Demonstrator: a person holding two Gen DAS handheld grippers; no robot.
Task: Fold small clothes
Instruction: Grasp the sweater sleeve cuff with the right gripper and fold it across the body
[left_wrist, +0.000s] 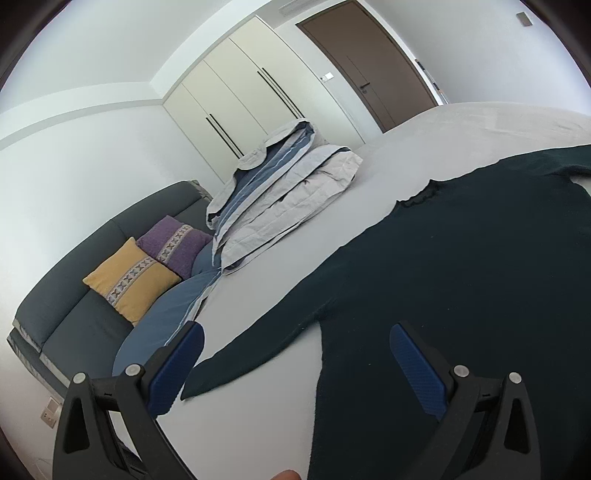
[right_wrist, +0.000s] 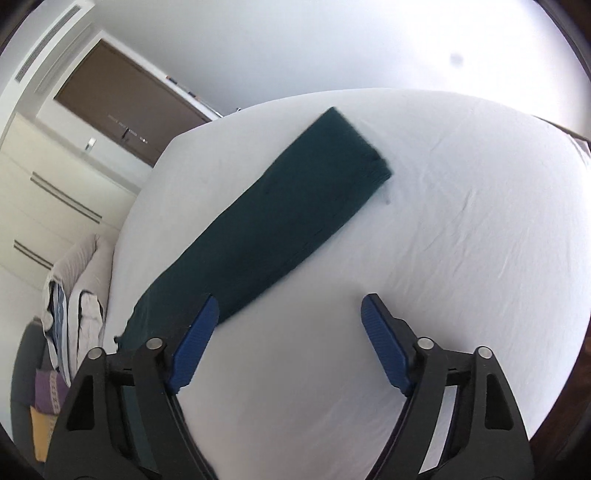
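Note:
A dark green long-sleeved top (left_wrist: 461, 266) lies spread flat on the white bed (left_wrist: 280, 266). Its left sleeve (left_wrist: 251, 354) runs out toward the near left. My left gripper (left_wrist: 295, 336) is open and empty, just above the sleeve and the body's side edge. In the right wrist view the other sleeve (right_wrist: 280, 225) lies stretched out across the sheet (right_wrist: 461, 240), its cuff (right_wrist: 365, 147) at the far end. My right gripper (right_wrist: 288, 306) is open and empty above the sheet, its left finger (right_wrist: 195, 339) over the sleeve's near part.
A folded grey and blue duvet (left_wrist: 280, 192) lies at the bed's far left edge. A dark sofa (left_wrist: 74, 288) with a yellow cushion (left_wrist: 129, 280) and a purple cushion (left_wrist: 173, 240) stands beside the bed. Wardrobes (left_wrist: 236, 99) and a brown door (left_wrist: 369, 62) are behind.

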